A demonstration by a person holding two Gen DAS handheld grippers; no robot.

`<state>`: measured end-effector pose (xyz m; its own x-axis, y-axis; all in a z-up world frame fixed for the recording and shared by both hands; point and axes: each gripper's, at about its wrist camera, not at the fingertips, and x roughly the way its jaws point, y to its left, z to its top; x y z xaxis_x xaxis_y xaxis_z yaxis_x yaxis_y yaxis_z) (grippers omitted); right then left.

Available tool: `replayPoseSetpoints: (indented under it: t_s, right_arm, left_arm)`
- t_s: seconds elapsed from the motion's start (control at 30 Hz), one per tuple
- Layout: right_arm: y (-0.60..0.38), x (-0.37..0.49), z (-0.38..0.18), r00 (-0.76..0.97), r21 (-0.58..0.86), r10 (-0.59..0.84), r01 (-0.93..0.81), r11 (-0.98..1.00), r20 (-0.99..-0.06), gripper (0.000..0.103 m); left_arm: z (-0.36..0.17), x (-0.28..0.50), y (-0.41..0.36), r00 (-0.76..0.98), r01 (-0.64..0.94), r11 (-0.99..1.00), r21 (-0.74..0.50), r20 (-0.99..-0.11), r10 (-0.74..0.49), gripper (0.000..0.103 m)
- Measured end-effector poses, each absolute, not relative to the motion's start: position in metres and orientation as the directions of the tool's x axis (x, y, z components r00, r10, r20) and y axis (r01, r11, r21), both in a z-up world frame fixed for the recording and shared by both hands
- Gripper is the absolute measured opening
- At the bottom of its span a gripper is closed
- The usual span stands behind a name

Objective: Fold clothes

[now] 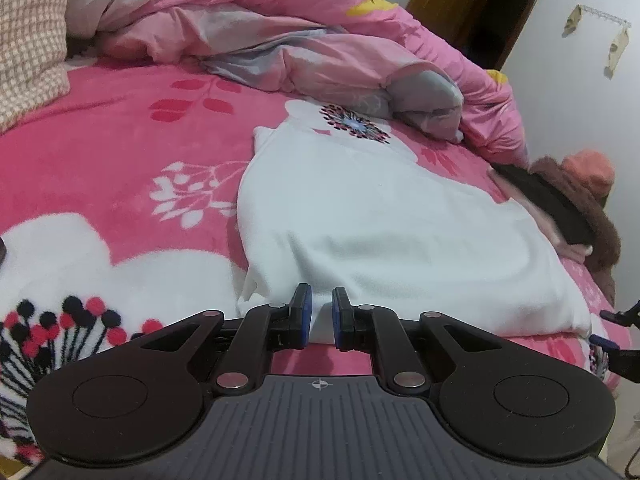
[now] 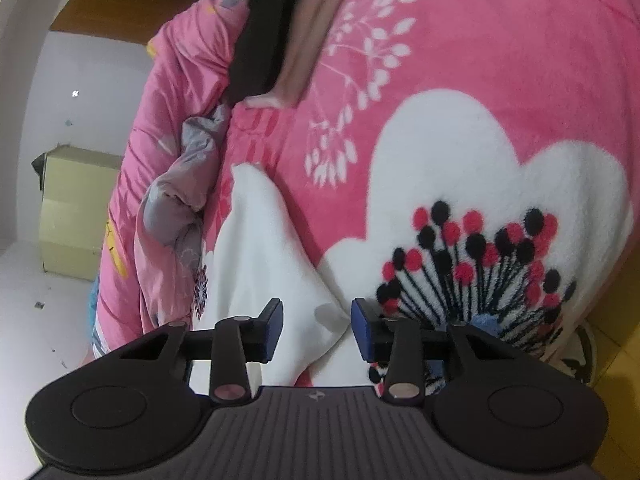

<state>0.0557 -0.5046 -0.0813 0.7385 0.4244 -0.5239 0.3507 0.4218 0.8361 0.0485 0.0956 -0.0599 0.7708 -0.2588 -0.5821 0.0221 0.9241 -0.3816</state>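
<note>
- The left gripper (image 1: 320, 314) sits at the near edge of the bed, its tongs drawn narrow around the hem of the white garment (image 1: 384, 224). White cloth shows in the slit between the pads, yet whether they truly pinch it I cannot tell.
- The right gripper (image 2: 316, 330) has its tongs wide, with a corner of the same white garment (image 2: 260, 264) lying between them, not yet gripped.
- To do this step well, I judge both tongs should close on the hem, catching every layer, before any lift; then raise both ends together so the fold line stays straight.
- The garment looks like soft fleece, thick and limp, plain white, spread mostly flat with a few shallow creases near the left gripper.
- It lies on the pink flowered blanket (image 1: 120, 120), running from the near edge toward the far side of the bed.
- Beyond it a rumpled pink quilt (image 1: 280, 32) touches its far end; keep the fold short of it.
- Dark and brown clothes (image 1: 560, 208) lie at the bed's right edge.
</note>
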Motion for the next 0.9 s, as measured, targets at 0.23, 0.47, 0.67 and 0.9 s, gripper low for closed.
replayPoseSetpoints:
  t_s: [0.23, 0.47, 0.67, 0.9]
  right_arm:
    - [-0.481, 0.064, -0.053, 0.715, 0.660, 0.429, 0.060, 0.749, -0.552, 0.039]
    - [-0.459, 0.073, -0.050, 0.644, 0.323, 0.465, -0.334, 0.885, -0.607, 0.039]
    - [-0.458, 0.074, -0.050, 0.617, 0.202, 0.493, -0.481, 0.853, -0.613, 0.024]
    - [-0.463, 0.064, -0.028, 0.643, 0.041, 0.495, -0.586, 0.809, -0.585, 0.005]
  left_arm:
    - [-0.065, 0.052, 0.094, 0.773, 0.032, 0.929, -0.370, -0.580, -0.258, 0.011]
    - [-0.065, 0.054, 0.088, 0.769, 0.020, 0.940, -0.340, -0.595, -0.232, 0.012]
    - [-0.058, 0.055, 0.077, 0.763, 0.015, 0.965, -0.261, -0.620, -0.180, 0.012]
    - [-0.054, 0.055, 0.063, 0.759, 0.007, 0.987, -0.163, -0.641, -0.111, 0.012]
